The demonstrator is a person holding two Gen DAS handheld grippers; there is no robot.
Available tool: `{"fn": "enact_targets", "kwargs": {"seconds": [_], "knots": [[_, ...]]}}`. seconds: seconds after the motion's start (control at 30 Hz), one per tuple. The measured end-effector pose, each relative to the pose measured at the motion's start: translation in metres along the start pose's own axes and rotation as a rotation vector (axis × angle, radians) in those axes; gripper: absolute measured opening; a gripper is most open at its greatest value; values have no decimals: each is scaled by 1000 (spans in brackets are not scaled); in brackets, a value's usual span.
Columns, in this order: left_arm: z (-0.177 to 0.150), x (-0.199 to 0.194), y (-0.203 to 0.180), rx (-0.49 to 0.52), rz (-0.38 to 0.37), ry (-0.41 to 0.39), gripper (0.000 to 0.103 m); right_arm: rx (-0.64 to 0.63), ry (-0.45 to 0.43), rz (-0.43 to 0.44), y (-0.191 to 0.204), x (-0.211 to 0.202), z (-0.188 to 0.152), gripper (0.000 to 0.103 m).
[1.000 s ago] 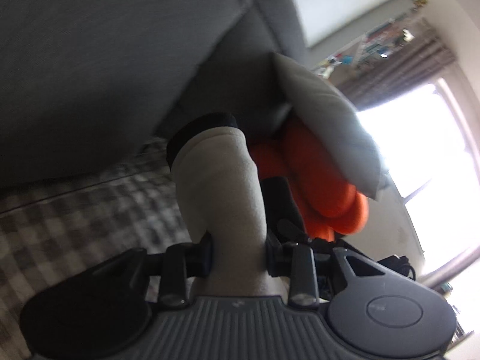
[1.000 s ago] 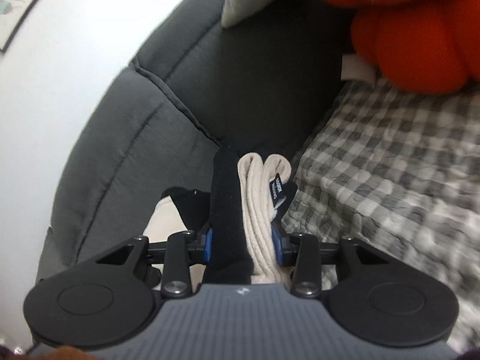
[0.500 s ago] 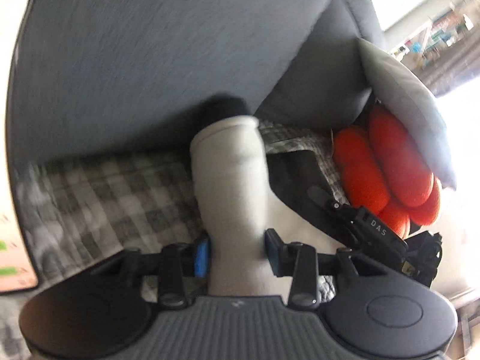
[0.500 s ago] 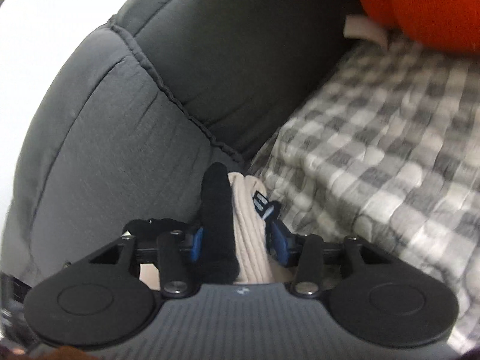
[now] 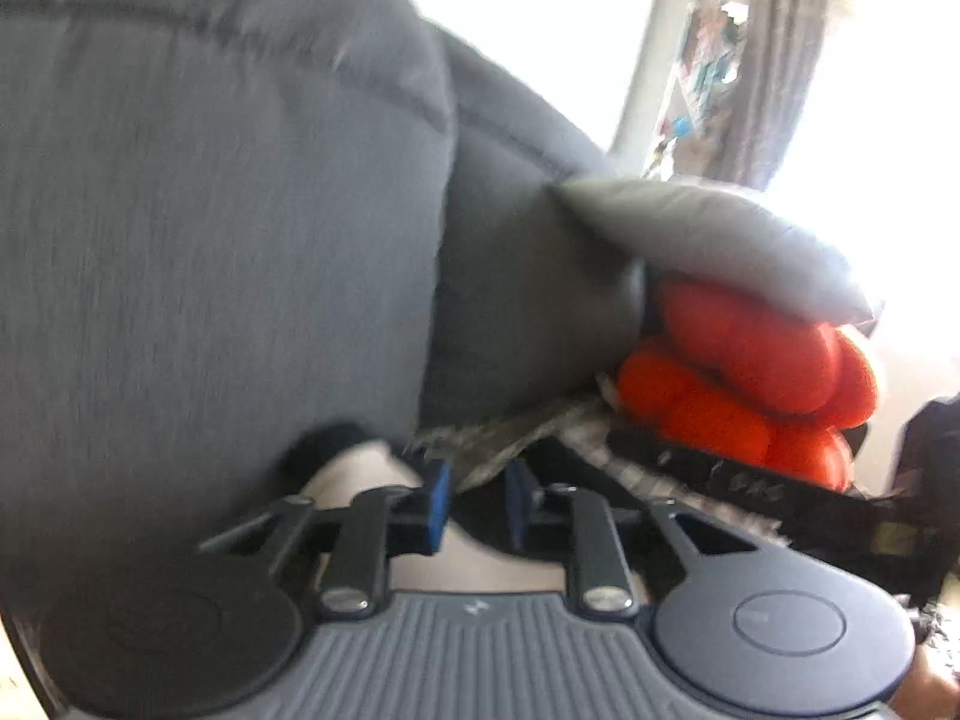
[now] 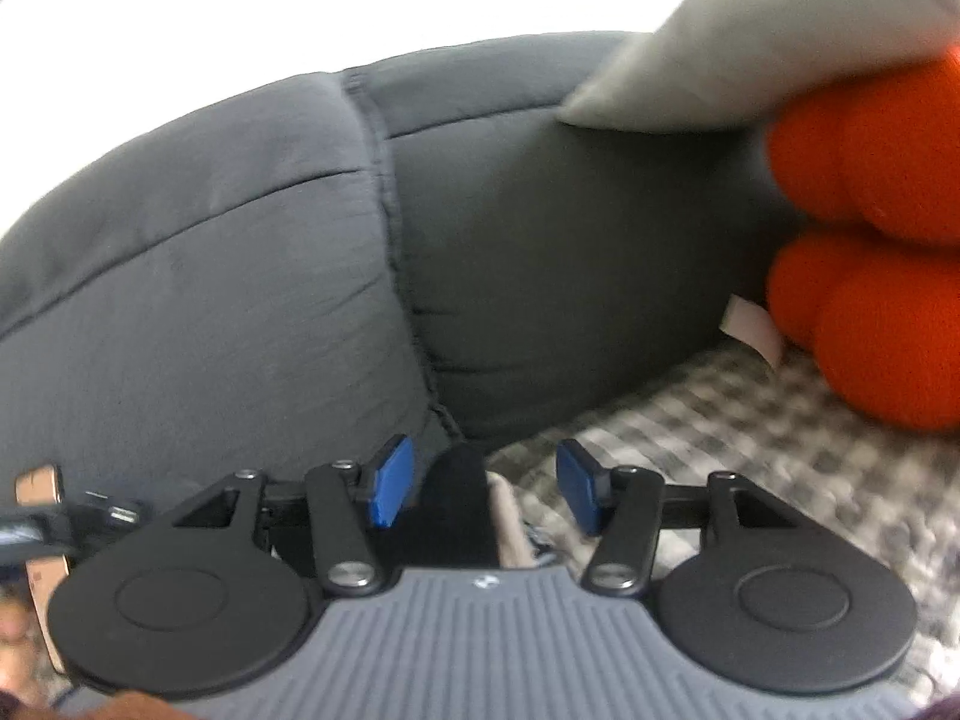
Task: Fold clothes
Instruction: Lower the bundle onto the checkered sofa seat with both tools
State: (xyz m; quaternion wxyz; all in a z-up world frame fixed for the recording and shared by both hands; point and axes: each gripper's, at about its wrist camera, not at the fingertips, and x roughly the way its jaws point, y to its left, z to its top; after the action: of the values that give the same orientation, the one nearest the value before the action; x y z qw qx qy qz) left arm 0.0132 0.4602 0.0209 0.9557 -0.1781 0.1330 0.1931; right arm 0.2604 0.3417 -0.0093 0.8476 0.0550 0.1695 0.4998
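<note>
The folded garment, a black layer (image 6: 459, 504) against a beige one (image 6: 510, 516), lies low on the checked sofa cover (image 6: 750, 432). My right gripper (image 6: 486, 492) straddles it. Its jaws are opening, and both blue pads stand clear of the cloth. In the left wrist view the beige cloth (image 5: 354, 471) shows left of and beneath my left gripper (image 5: 476, 501). Its jaws are closing to a narrow gap. Only dark cloth and a bit of checked cover show through that gap, and the pads press on nothing I can make out.
Dark grey sofa back cushions (image 5: 210, 240) fill the view just ahead. An orange knot cushion (image 5: 750, 378) sits under a light grey pillow (image 5: 708, 240) at the right. A black device bar (image 5: 750, 492) lies to the right of my left gripper. A bright window is beyond.
The left jaws came off the upright beige roll and narrowed. The right jaws spread away from the black-and-beige fold, which now sits lower. Both views rolled and swung along the sofa back.
</note>
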Motion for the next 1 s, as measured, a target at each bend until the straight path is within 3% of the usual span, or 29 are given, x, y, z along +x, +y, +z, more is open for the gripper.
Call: {"fn": "enact_targets", "kwargs": {"seconds": [0.17, 0.2, 0.3, 0.4, 0.5, 0.7, 0.8, 0.83, 0.9, 0.97, 1.0], "knots": [[-5, 11, 9, -62, 82, 88, 8, -93, 64, -3, 13, 16, -11, 47], [-7, 14, 13, -82, 93, 105, 4, -64, 97, -16, 7, 22, -13, 43], [-10, 18, 23, -142, 103, 147, 3, 29, 190, -47, -10, 38, -17, 40], [-8, 14, 24, -161, 94, 153, 3, 111, 219, -36, -21, 40, -23, 40], [-7, 11, 18, -142, 99, 133, 3, 77, 189, -36, -14, 35, -22, 40], [-3, 3, 3, -47, 108, 25, 3, 65, 22, 24, -10, 8, -8, 40], [-4, 6, 3, -25, 128, 14, 3, 8, 9, 46, 3, 8, -3, 40], [-5, 9, 4, -30, 133, 30, 3, -10, 14, 54, 7, 10, -3, 38], [-7, 10, 12, -51, 147, 69, 3, -35, 50, 62, 12, 13, -9, 24], [-8, 12, 19, -72, 152, 105, 3, -50, 88, 38, 12, 21, -15, 19], [-8, 13, 22, -82, 154, 121, 3, -47, 108, 15, 9, 26, -16, 12]]}}
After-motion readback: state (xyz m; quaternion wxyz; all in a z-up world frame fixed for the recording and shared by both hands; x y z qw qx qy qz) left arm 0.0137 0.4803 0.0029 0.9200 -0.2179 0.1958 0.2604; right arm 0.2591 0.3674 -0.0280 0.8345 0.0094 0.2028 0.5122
